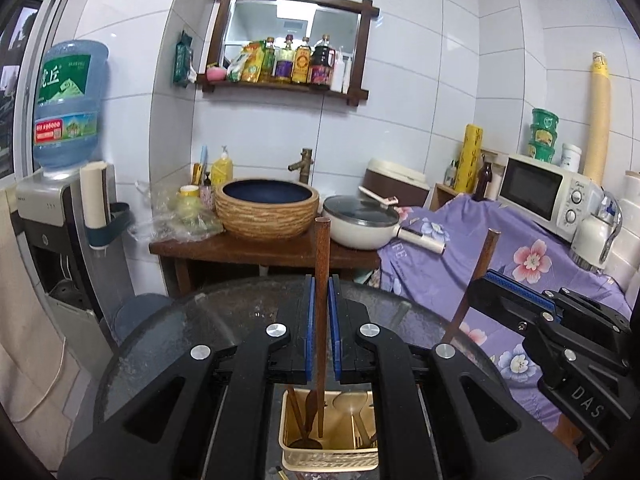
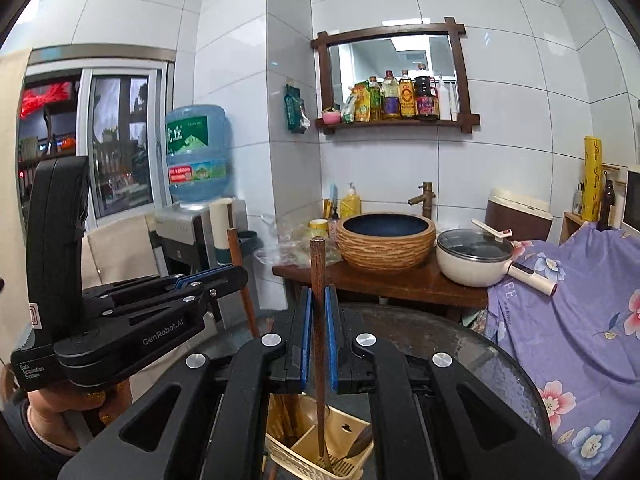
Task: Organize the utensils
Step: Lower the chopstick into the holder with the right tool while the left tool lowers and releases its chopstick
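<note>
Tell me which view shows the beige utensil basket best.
The left wrist view. There the utensil basket faces the camera between the arms of the left tongs, its compartments open to view. The right wrist view shows the basket at an angle, partly cut off by the right tongs.

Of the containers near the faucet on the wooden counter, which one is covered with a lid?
The white pan, right of the faucet: a glass lid sits on it. The woven-look basin beside it is open, its blue inside showing.

A home kitchen corner: tiled walls, basin [image 2: 385,240] with tap, condiment shelf [image 2: 396,122], microwave [image 1: 548,192], water dispenser [image 1: 52,208].
</note>
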